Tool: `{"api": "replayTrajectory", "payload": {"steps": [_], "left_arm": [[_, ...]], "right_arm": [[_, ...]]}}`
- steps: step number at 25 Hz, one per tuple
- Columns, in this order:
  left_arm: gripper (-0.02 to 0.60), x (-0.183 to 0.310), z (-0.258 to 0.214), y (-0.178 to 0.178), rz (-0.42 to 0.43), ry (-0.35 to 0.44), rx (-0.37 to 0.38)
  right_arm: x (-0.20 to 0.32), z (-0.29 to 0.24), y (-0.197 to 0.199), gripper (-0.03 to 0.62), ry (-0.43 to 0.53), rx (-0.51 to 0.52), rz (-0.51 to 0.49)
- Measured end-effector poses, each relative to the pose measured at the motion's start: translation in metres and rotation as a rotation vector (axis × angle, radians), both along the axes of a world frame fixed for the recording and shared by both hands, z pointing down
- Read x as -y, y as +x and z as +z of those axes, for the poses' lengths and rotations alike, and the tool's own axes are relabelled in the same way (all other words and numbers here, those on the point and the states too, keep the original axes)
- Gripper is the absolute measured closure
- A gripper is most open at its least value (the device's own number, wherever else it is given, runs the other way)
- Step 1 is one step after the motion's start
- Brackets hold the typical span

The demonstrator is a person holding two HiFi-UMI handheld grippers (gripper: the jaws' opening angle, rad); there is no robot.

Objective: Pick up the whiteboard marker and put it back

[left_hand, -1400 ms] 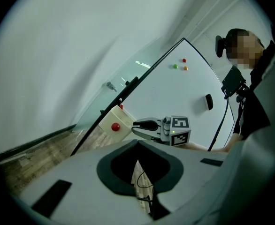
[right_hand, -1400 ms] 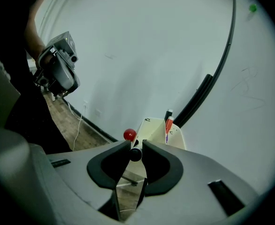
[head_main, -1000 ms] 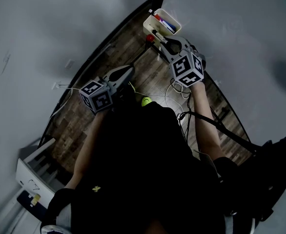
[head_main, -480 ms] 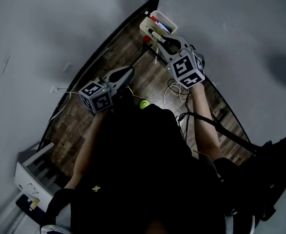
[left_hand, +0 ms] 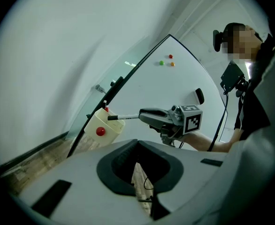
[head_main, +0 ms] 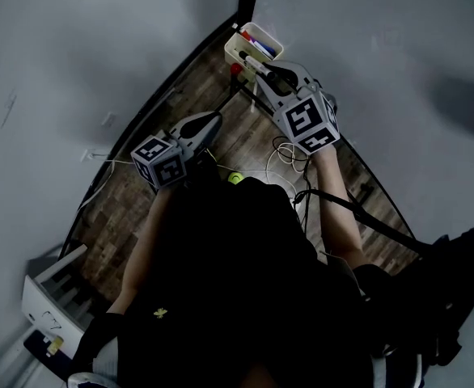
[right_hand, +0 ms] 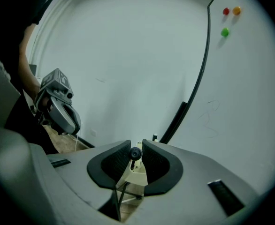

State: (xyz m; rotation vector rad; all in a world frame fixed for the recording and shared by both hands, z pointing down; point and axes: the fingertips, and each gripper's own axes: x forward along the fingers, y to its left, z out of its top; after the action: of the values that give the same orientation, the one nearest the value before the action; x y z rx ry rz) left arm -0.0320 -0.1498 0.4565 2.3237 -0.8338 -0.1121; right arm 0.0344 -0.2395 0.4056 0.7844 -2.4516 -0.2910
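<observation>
Looking along my left tool (left_hand: 136, 167), I see its jaws pressed together, with nothing between them. Farther out, the right tool (left_hand: 144, 115) pinches the marker (left_hand: 124, 117), which juts out level, its dark tip at the rim of the cream tray (left_hand: 101, 131). Whether it touches I cannot tell. Behind stands the whiteboard (left_hand: 175, 86), with three small magnets (left_hand: 166, 61) near its top.

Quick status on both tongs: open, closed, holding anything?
Left tongs: closed, nothing between them.
Right tongs: closed on the whiteboard marker.
</observation>
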Motion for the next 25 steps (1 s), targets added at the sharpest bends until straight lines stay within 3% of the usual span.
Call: {"api": "replayTrajectory", "payload": {"steps": [25], "left_arm": [[0.563, 0.005, -0.007, 0.011, -0.049, 0.047, -0.045]], "right_arm": [[-0.030, -0.031, 0.007, 0.511, 0.060, -0.010, -0.006]]}}
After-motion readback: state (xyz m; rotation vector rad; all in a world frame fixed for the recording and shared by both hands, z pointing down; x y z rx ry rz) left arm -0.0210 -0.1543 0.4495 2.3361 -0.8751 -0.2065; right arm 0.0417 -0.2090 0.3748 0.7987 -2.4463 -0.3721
